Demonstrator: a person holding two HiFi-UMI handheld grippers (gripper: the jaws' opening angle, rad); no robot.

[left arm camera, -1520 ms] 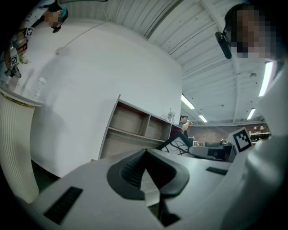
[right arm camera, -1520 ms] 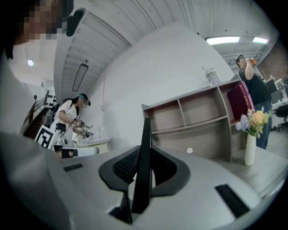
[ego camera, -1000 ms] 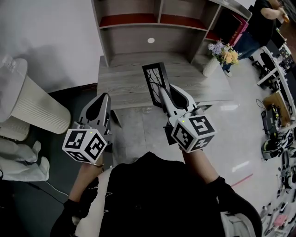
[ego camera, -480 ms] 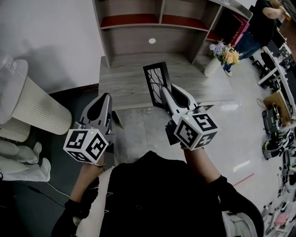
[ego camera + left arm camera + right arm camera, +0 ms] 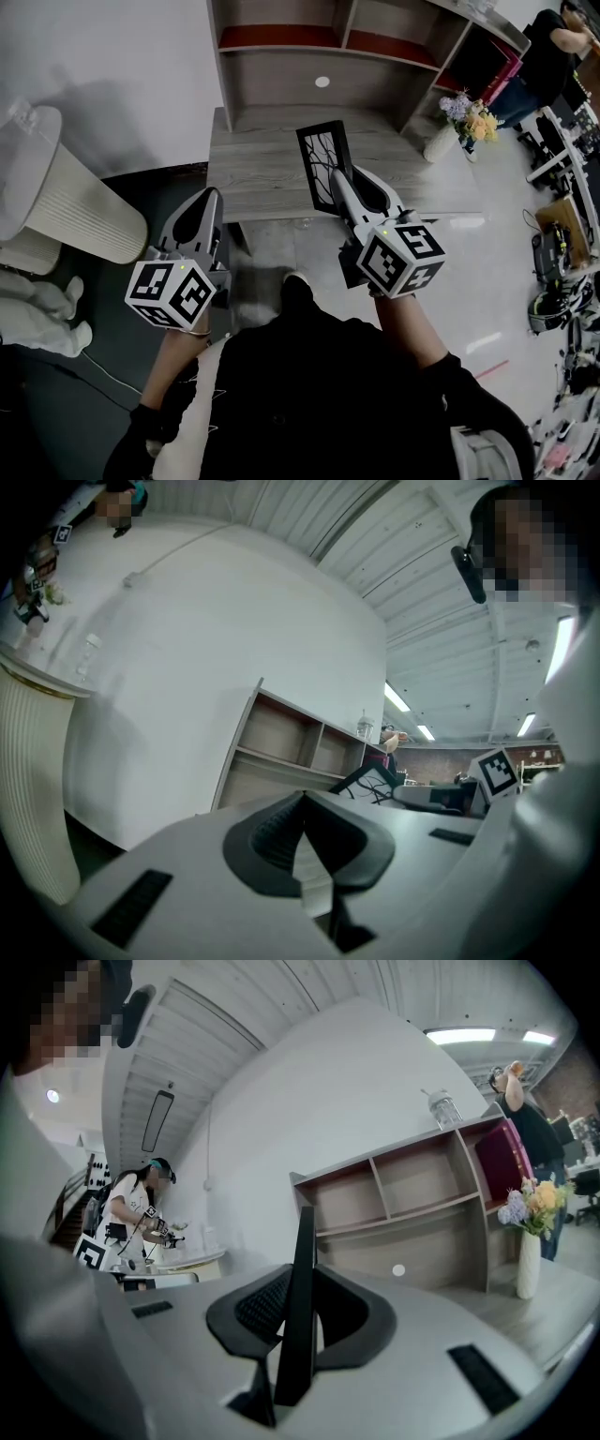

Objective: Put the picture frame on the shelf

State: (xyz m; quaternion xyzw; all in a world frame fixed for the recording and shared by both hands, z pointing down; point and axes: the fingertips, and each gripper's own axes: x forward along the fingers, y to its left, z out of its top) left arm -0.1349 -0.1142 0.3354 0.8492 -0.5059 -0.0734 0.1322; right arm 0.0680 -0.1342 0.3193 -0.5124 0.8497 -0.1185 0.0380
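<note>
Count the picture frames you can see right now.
1. The picture frame is clamped edge-on in the right gripper, held in front of the shelf. None shows on the shelf, but some of its compartments are partly out of view.

A grey wood-grain counter (image 5: 262, 173) carries an open shelf (image 5: 281, 70) along its back edge, with red boards in the upper compartments. A white vase (image 5: 439, 142) of flowers (image 5: 473, 117) stands at the counter's right end. A clear bottle (image 5: 442, 1108) stands on top of the shelf.
</note>
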